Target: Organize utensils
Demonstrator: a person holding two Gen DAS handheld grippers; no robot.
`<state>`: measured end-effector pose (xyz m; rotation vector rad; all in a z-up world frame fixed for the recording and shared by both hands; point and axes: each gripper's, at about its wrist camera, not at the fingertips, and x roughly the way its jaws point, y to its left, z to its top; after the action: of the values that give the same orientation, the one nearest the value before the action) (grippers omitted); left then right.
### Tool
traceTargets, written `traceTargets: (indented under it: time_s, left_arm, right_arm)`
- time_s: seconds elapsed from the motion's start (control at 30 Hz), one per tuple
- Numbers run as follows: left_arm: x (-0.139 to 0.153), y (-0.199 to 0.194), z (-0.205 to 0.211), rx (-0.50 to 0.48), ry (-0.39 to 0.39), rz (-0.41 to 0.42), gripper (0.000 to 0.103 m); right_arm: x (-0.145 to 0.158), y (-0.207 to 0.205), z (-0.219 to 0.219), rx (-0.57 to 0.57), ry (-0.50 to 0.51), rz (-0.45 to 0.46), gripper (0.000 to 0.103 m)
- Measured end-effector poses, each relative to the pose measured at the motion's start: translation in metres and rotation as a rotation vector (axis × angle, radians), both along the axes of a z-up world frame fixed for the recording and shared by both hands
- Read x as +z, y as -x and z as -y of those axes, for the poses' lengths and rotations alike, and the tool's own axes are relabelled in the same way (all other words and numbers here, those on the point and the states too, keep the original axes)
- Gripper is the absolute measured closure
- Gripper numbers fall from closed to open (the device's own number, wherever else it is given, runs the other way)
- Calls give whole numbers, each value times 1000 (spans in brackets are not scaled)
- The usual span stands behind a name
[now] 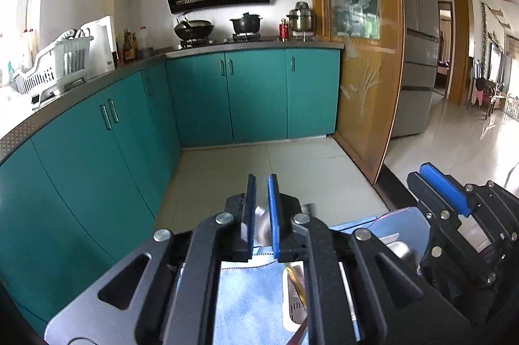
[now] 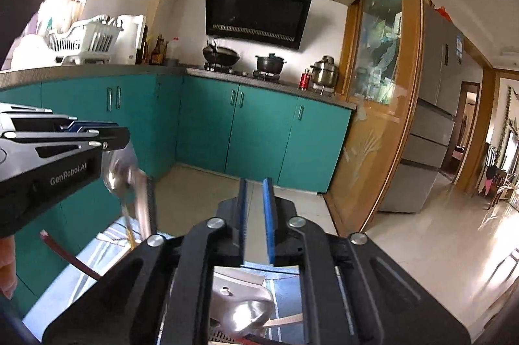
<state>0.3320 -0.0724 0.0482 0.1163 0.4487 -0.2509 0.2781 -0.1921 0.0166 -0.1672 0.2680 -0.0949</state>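
The left gripper [image 1: 262,212] had its blue pads nearly closed on a shiny spoon [image 2: 120,174], whose bowl showed blurred between the fingers and hung just below the tip in the right wrist view. The right gripper [image 2: 257,216] stood with a narrow gap between its pads and I could not tell whether it gripped the flat metal piece [image 2: 258,215] seen between them; another spoon [image 2: 241,317] lay beneath it. Both hovered over a blue cloth [image 1: 246,296] holding a white tray [image 1: 293,309], facing teal cabinets [image 1: 256,95], a stove with pots [image 1: 245,23] and a pale tiled floor [image 1: 227,169].

Open floor [image 1: 292,169] ahead; cabinets [image 1: 97,166] left
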Motion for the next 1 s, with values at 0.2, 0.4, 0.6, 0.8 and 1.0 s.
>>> traceTargets:
  time_s: [0.2, 0.4, 0.6, 0.8, 1.0]
  left_arm:
    - [23, 28, -28, 5, 70, 45, 88]
    - [28, 87, -56, 30, 86, 107, 40]
    - [-10, 157, -72, 137, 24, 160, 7]
    - [-49, 213, -88, 141, 67, 107, 4]
    - [-58, 243, -82, 127, 97, 98, 4]
  right_arm:
    - [30, 37, 2, 28, -37, 37, 82]
    - [55, 104, 14, 97, -182, 74, 32]
    - [22, 167, 13, 102, -215, 21, 4]
    - [-38, 197, 14, -7, -262, -132, 3]
    - [-50, 217, -5, -31, -211, -162, 3]
